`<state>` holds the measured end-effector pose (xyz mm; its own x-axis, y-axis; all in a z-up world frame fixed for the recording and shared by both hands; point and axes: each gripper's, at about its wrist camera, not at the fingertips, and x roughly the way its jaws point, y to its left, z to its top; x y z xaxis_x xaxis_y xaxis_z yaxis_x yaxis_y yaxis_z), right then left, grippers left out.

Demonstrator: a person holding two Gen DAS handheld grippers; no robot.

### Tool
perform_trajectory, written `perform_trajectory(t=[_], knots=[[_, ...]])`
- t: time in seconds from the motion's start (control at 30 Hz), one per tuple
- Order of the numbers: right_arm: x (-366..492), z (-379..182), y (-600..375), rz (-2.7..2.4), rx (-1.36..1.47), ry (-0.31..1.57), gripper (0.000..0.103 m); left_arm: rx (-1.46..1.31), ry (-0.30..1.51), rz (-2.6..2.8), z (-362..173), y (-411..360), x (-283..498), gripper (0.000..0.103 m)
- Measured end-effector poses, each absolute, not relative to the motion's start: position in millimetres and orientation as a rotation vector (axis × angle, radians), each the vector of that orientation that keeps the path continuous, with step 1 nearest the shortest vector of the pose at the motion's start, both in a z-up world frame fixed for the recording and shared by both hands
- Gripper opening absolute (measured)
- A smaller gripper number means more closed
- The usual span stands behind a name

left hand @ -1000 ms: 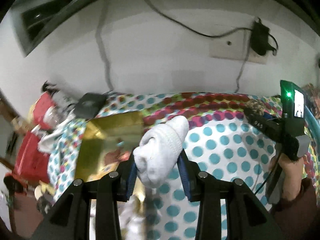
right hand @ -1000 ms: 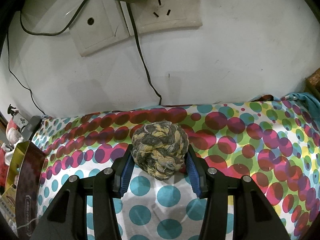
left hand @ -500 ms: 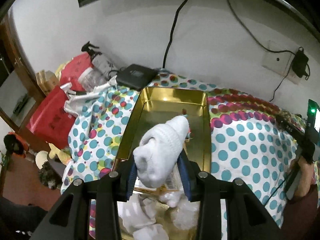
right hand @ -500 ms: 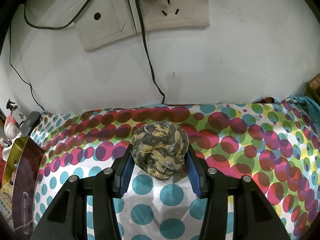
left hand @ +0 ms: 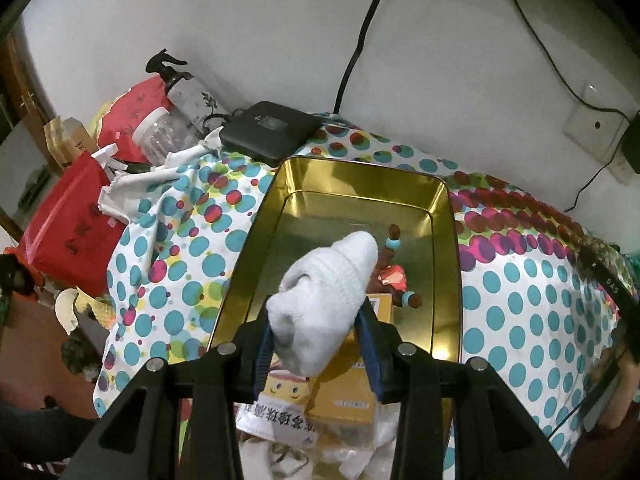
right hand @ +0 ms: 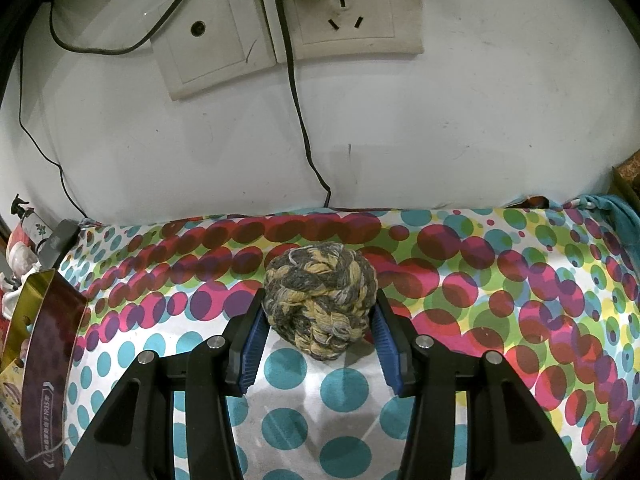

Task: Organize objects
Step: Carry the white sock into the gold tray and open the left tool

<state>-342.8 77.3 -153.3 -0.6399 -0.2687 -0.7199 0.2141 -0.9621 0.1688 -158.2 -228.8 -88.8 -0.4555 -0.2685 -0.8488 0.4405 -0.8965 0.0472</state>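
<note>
A rolled white sock [left hand: 324,292] sits between the blue pads of my left gripper [left hand: 316,320]. Its jaws are opening, though the pads still touch the sock. It hangs over the gold metal tray [left hand: 360,168], which holds a yellow box [left hand: 344,392], a beaded toy [left hand: 394,272] and white cloth [left hand: 280,456]. My right gripper [right hand: 320,316] is shut on a grey and yellow rope ball [right hand: 320,292], low over the dotted tablecloth [right hand: 480,280]. The tray's side [right hand: 40,320] shows at the far left of the right wrist view.
A black box [left hand: 270,128], a spray bottle [left hand: 188,92], a plastic jar [left hand: 160,136] and red bags [left hand: 72,224] crowd the table's left end. Wall sockets [right hand: 280,32] with cables hang behind. The other hand-held gripper [left hand: 608,292] shows at the right edge.
My left gripper has carried the sock leftward and down, from beside the tray to above its near half, rolling slightly. The right gripper and rope ball have stayed put.
</note>
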Motion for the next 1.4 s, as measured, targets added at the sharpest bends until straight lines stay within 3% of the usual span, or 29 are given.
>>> perform_trajectory(t=[0.37, 0.77, 1.17, 1.4], knots=[[-343.8, -154.8, 75.8, -2.625, 1.168, -0.091, 0.047, 1.346, 0.256, -2.379, -102.2, -228.4, -165.3, 0.041], [-343.9, -155.1, 76.1, -2.627, 1.165, -0.084, 0.047, 1.291, 0.181, -2.357, -98.2, -221.7, -152.4, 0.051], [-339.0, -150.7, 70.6, -2.639, 1.133, -0.033, 0.047, 1.187, 0.100, -2.388, -76.7, -188.6, -102.2, 0.056], [-327.9, -137.0, 62.0, -2.633, 1.068, -0.002, 0.047, 1.206, 0.198, -2.373, -80.2, -190.6, -58.4, 0.056]])
